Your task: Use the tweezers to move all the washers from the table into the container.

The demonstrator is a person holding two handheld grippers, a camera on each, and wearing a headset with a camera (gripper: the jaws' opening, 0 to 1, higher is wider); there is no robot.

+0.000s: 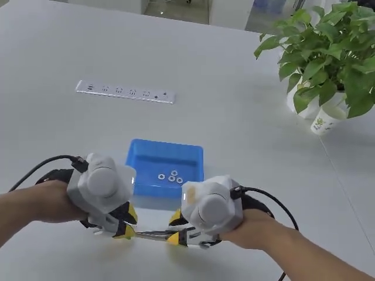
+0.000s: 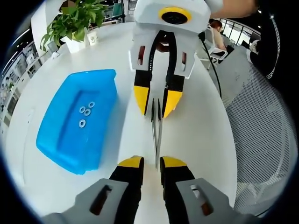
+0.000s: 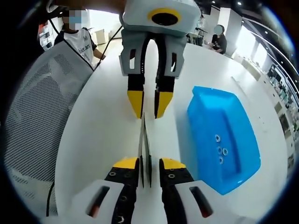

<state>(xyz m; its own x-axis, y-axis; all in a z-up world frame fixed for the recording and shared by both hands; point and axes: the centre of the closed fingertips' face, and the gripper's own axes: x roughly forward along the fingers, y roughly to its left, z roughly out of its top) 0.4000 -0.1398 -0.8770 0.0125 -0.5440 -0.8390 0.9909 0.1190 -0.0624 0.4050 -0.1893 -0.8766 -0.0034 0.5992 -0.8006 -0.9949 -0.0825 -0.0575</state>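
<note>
At lower centre of the head view, the right gripper (image 1: 174, 229) grasps the tweezers (image 1: 151, 235); the left gripper (image 1: 129, 223) is released around their tip. Washers (image 1: 170, 177) lie in the blue container (image 1: 143, 154) on the desk (image 1: 234, 117).

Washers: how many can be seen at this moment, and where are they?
4 washers, all lying in the blue container: three bunched together and one slightly apart. Others may be hidden from view.
</note>
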